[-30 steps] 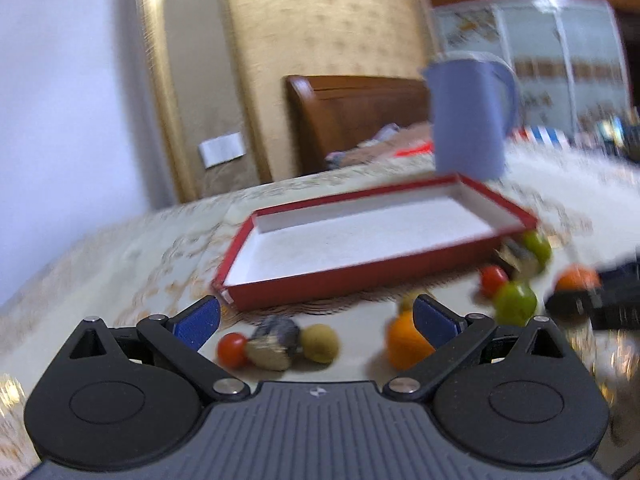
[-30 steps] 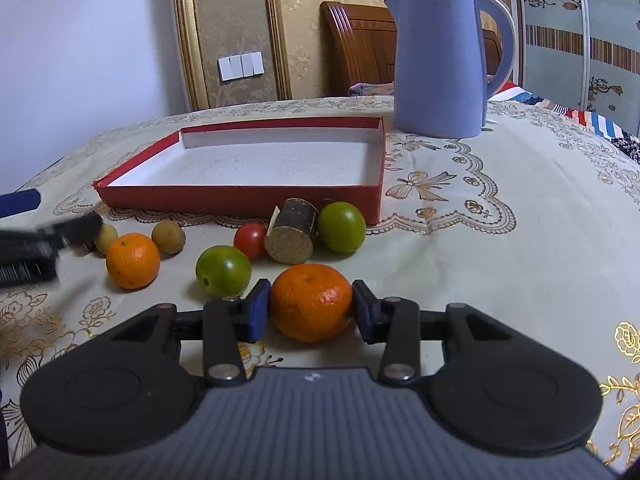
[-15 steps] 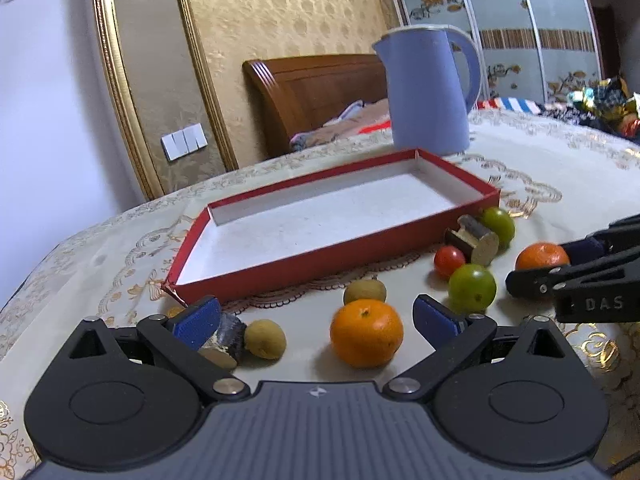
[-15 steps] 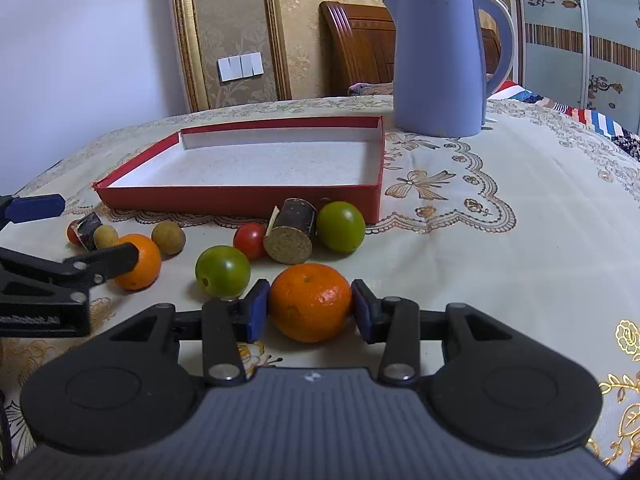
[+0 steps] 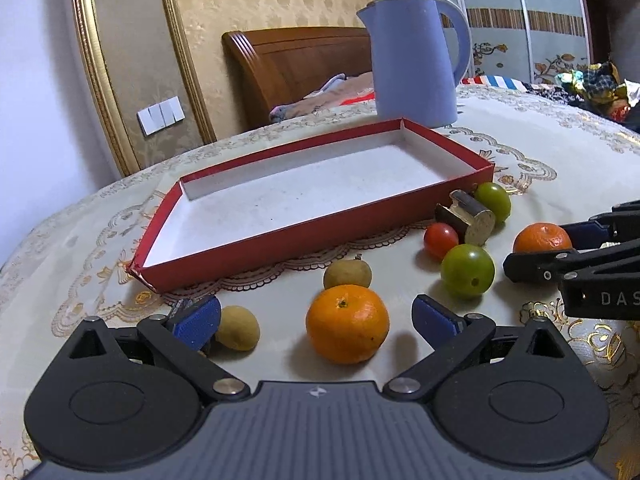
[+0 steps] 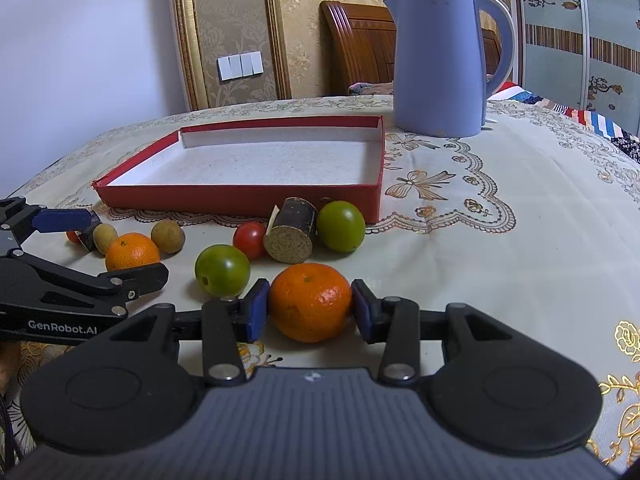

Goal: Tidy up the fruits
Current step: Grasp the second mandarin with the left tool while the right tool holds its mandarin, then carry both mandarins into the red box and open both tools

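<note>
A mandarin (image 6: 310,300) rests on the tablecloth with my right gripper (image 6: 309,309) shut on it, both blue pads against its sides. A second mandarin (image 5: 347,322) lies between the wide jaws of my open left gripper (image 5: 316,320), touching neither pad. The empty red box (image 5: 320,236) with a white floor stands just beyond the fruit. Loose in front of it are two green fruits (image 5: 467,271) (image 5: 493,201), a cherry tomato (image 5: 441,240) and two small tan fruits (image 5: 347,274) (image 5: 238,328).
A short brown cylinder (image 6: 290,236) lies among the fruit by the box's front wall. A tall blue kettle (image 6: 440,64) stands behind the box's right corner. Another dark piece and a red tomato hide behind the left gripper's outer finger (image 6: 60,219). A wooden headboard backs the table.
The left gripper swung right and came closer, so the mandarin now sits between its jaws instead of by its right finger. The right gripper and its mandarin have not moved.
</note>
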`<action>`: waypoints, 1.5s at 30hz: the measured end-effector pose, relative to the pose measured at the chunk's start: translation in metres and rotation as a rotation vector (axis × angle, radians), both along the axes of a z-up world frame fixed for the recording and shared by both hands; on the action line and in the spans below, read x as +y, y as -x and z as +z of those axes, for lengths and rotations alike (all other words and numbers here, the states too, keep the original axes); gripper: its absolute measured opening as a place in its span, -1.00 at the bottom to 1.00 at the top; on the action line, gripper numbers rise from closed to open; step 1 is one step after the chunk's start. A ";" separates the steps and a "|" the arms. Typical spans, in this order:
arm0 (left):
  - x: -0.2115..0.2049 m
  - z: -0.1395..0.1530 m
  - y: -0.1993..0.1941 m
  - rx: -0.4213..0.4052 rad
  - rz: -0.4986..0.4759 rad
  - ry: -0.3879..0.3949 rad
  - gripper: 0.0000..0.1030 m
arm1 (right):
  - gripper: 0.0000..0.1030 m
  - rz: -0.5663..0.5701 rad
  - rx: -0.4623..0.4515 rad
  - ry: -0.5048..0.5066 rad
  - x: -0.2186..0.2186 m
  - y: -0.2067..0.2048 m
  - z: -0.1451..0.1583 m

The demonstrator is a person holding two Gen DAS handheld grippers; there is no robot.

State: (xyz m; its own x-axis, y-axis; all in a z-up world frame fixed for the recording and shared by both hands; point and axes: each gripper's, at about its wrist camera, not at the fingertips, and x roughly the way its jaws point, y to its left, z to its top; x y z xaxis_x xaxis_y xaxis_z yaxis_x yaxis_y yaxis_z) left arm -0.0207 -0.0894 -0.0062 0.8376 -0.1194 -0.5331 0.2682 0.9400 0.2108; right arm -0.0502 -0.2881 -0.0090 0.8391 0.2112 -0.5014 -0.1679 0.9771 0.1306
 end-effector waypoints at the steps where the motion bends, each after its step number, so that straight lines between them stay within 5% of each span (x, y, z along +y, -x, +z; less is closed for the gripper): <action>1: 0.001 0.000 0.000 0.000 -0.004 0.009 0.73 | -0.22 0.000 0.000 0.001 0.000 0.000 0.000; 11: -0.003 -0.002 0.002 0.031 -0.073 0.009 -0.17 | -0.22 0.000 -0.001 0.002 0.000 0.000 0.000; 37: 0.004 0.002 0.004 0.031 0.017 0.023 -0.17 | -0.21 -0.047 -0.054 -0.013 -0.004 0.007 0.003; 45: 0.008 0.027 0.001 -0.013 0.011 0.063 -0.17 | -0.21 -0.070 -0.128 0.033 -0.003 -0.007 0.029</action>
